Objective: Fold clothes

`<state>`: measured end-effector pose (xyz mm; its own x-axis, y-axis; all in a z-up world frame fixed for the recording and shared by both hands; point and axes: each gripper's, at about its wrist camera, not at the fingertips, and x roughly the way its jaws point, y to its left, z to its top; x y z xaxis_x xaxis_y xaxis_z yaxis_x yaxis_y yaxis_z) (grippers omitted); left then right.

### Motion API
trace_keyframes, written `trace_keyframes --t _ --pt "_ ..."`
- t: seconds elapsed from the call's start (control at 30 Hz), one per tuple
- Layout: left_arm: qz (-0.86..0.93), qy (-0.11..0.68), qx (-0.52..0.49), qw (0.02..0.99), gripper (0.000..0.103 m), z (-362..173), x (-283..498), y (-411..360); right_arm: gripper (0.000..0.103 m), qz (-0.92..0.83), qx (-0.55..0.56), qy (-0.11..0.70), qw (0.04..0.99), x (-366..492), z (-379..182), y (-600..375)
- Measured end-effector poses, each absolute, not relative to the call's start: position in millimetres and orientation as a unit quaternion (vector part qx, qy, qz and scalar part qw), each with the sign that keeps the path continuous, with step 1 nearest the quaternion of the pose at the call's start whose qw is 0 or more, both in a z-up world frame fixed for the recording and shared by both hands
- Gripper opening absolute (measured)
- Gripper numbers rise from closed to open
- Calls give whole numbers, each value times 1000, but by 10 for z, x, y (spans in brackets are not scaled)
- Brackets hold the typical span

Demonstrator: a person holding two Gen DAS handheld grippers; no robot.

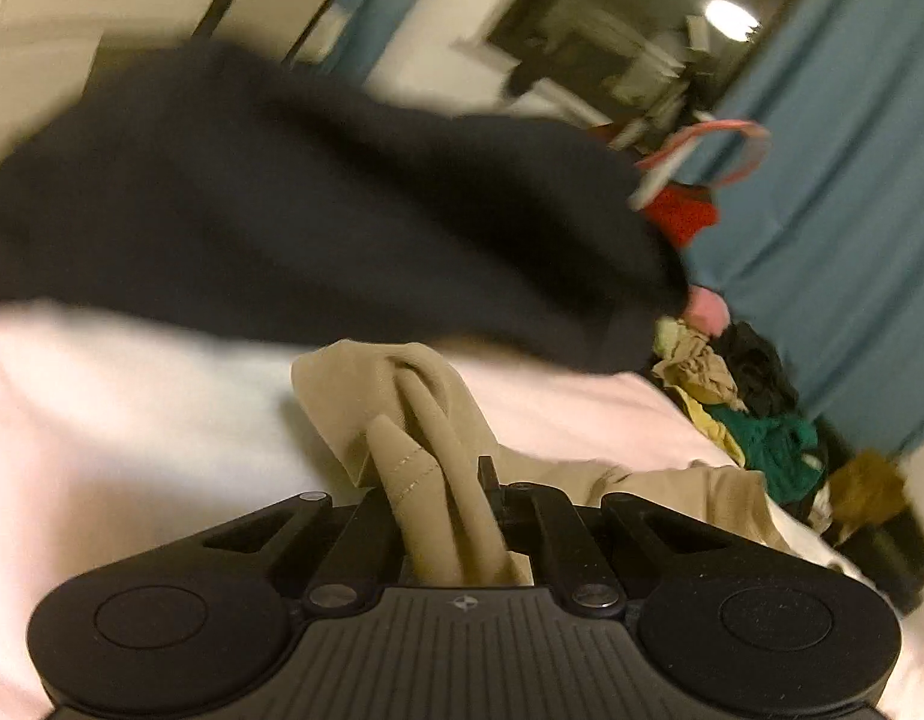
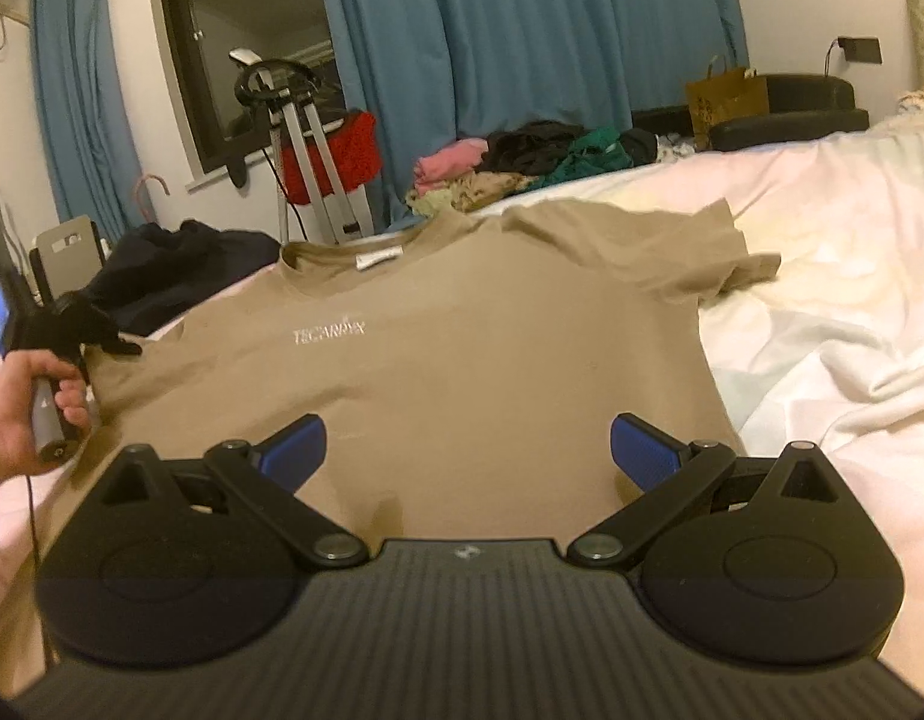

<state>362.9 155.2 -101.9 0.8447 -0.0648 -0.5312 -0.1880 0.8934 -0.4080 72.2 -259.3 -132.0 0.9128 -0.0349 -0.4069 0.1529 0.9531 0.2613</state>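
Note:
A tan T-shirt (image 2: 462,348) lies face up on the white bed sheet (image 2: 822,312), collar away from me, small white lettering on the chest. My right gripper (image 2: 468,456) hovers open over its lower middle, blue pads (image 2: 642,450) spread wide, nothing between them. My left gripper (image 1: 438,498) is shut on a bunched fold of the tan T-shirt (image 1: 414,420), at the sleeve edge. In the right wrist view the left gripper (image 2: 111,339), held by a hand (image 2: 18,408), sits at the shirt's left sleeve.
A heap of mixed clothes (image 2: 522,162) lies at the bed's far edge, also seen as the clothes heap (image 1: 744,396). A dark garment (image 2: 180,264) sits left of the bed; the blurred dark garment (image 1: 318,192) fills the left wrist view. Blue curtains (image 2: 522,30), a stand (image 2: 306,138) and a brown paper bag (image 2: 726,96) are behind.

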Motion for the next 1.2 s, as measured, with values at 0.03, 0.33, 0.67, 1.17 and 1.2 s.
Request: trace_keyframes --t 0.03,0.33,0.67,1.17,1.2 --pt "33 273 -204 940 6 -906 3608 1433 103 -48 147 200 968 706 -1302 -2602" --pt "20 258 1 966 5 -54 3526 156 103 -38 171 191 966 558 -1179 -2698" --pt "-61 308 76 946 5 -587 3677 -1455 103 -53 200 195 959 603 -1282 -2903" --pt "-172 395 25 902 75 -868 2743 -492 103 -43 201 203 957 785 -1437 -2936" --pt "-176 412 18 894 76 -856 2551 -309 103 -41 200 200 958 766 -1414 -2928"
